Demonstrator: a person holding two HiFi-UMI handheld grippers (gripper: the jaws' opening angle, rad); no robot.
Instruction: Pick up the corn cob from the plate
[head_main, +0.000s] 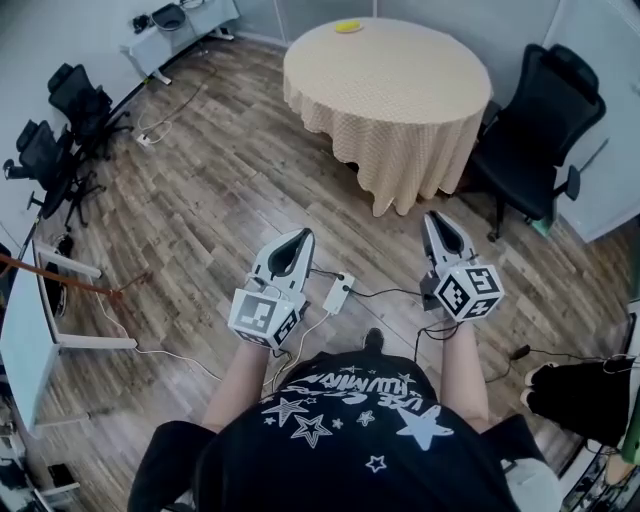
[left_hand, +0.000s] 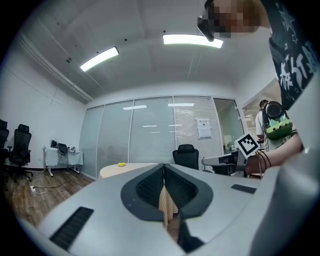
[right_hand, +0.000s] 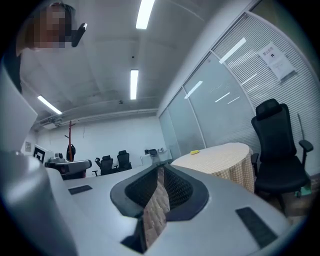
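Note:
The corn cob (head_main: 348, 26) shows as a small yellow shape on the far side of a round table (head_main: 390, 80) with a checked cloth; its plate is too small to make out. I hold both grippers level at waist height, well short of the table. My left gripper (head_main: 302, 238) and right gripper (head_main: 432, 217) both have their jaws together with nothing between them. The yellow cob (left_hand: 121, 164) appears far off in the left gripper view, above the shut left gripper (left_hand: 163, 169). In the right gripper view the cob (right_hand: 195, 152) lies beyond the shut right gripper (right_hand: 160, 171).
A black office chair (head_main: 540, 120) stands right of the table. More black chairs (head_main: 70, 100) line the left wall. A white desk (head_main: 30, 330) is at my left. A power strip (head_main: 338, 293) and cables lie on the wood floor just ahead of me.

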